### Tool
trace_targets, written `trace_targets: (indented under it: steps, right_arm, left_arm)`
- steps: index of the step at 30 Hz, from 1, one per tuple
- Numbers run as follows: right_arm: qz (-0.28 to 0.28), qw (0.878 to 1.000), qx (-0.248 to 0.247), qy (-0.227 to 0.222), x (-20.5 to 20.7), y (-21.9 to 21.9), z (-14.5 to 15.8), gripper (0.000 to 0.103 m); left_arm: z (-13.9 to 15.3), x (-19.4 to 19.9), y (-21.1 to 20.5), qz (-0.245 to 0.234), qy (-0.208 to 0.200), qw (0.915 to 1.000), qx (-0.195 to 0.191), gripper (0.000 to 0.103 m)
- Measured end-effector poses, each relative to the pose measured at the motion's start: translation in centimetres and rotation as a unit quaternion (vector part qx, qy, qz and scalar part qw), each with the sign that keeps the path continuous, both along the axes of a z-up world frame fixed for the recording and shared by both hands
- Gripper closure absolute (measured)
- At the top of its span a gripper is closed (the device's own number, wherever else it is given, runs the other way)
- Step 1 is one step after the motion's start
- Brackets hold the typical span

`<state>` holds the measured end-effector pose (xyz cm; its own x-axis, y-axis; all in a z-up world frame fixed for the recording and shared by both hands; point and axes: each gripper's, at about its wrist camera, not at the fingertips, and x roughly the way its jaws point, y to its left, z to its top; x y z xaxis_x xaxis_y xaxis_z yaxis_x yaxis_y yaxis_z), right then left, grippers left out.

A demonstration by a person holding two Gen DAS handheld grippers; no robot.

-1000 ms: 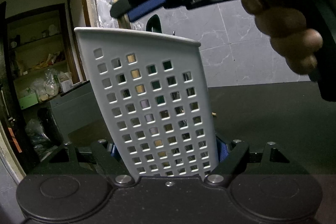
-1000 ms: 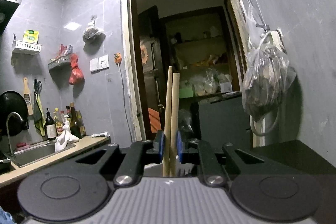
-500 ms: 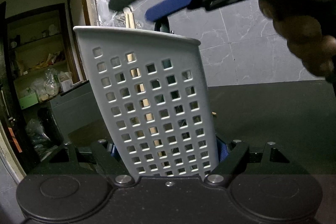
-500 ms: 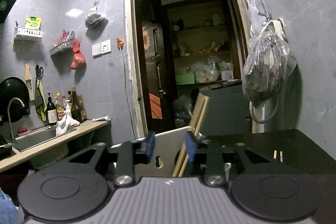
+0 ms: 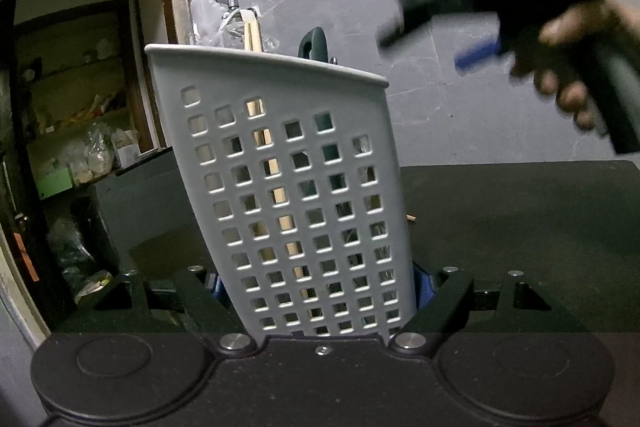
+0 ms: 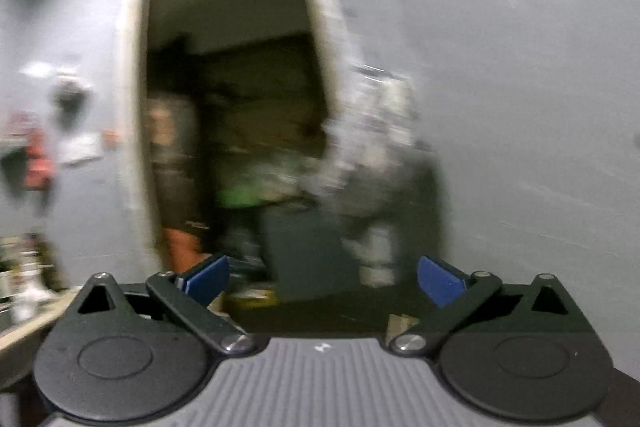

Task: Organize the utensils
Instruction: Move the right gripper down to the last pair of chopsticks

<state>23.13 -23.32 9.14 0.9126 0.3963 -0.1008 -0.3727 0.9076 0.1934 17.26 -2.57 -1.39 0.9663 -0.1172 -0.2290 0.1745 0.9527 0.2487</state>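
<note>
**Chopsticks in the holder, right jaws wide and empty**

The grey perforated utensil holder (image 5: 304,195) stands upright on the dark worktop (image 5: 520,227), close in front of the left wrist camera. A pair of wooden chopsticks (image 5: 253,34) sticks up past its rim near the left side, and their shafts show pale through the square holes. Beside them a dark green handle (image 5: 314,43) with a hanging loop rises above the rim.

The left gripper (image 5: 320,287) has its jaws closed on the lower part of the holder, one blue pad pressed against each side wall.

The right gripper (image 6: 322,277) has just been opening its jaws; they now stand spread wide with nothing between the blue pads. In the left wrist view it appears blurred at upper right, well clear of the holder, with the person's hand (image 5: 568,67) wrapped round its grip. The right wrist view is smeared; it shows a grey tiled wall (image 6: 520,67) and a dark doorway (image 6: 240,87).
</note>
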Motion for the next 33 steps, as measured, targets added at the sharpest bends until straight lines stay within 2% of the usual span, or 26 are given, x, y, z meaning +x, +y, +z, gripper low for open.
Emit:
trace_targets:
  steps: [2, 6, 10, 14, 20, 25, 33]
  right_arm:
    - [-0.025, 0.998, -0.021, 0.058, 2.9, -0.3, -1.0, 0.0]
    - [-0.02, 0.984, -0.057, 0.17, 9.0, 0.0, -4.1, 0.0]
    - [-0.009, 0.972, -0.088, 0.218, 13.2, 1.6, -6.1, 0.0]
    - [-0.007, 0.964, -0.121, 0.238, 16.2, 3.6, -7.1, 0.0]
    - [-0.018, 0.95, -0.167, 0.262, 17.2, 6.1, -9.3, 0.0]
    - [-0.018, 0.947, -0.171, 0.271, 17.4, 6.5, -10.1, 0.0]
    - [-0.02, 0.947, -0.187, 0.261, 18.0, 7.4, -10.2, 0.001]
  left_arm:
    - [0.0, -0.1, -0.1, 0.001, 0.0, 1.0, 0.0, 0.022]
    - [0.0, -0.1, -0.3, 0.002, 0.0, 1.0, 0.001, 0.022]
    - [0.1, -0.1, -0.4, 0.003, 0.001, 1.0, 0.001, 0.022]
    - [0.1, 0.0, -0.4, 0.002, 0.001, 1.0, 0.0, 0.022]
    - [0.1, 0.1, -0.2, 0.0, 0.003, 1.0, -0.002, 0.022]
    - [0.2, 0.3, 0.0, -0.001, 0.004, 1.0, -0.004, 0.022]
    - [0.2, 0.3, 0.1, -0.002, 0.004, 1.0, -0.004, 0.022]
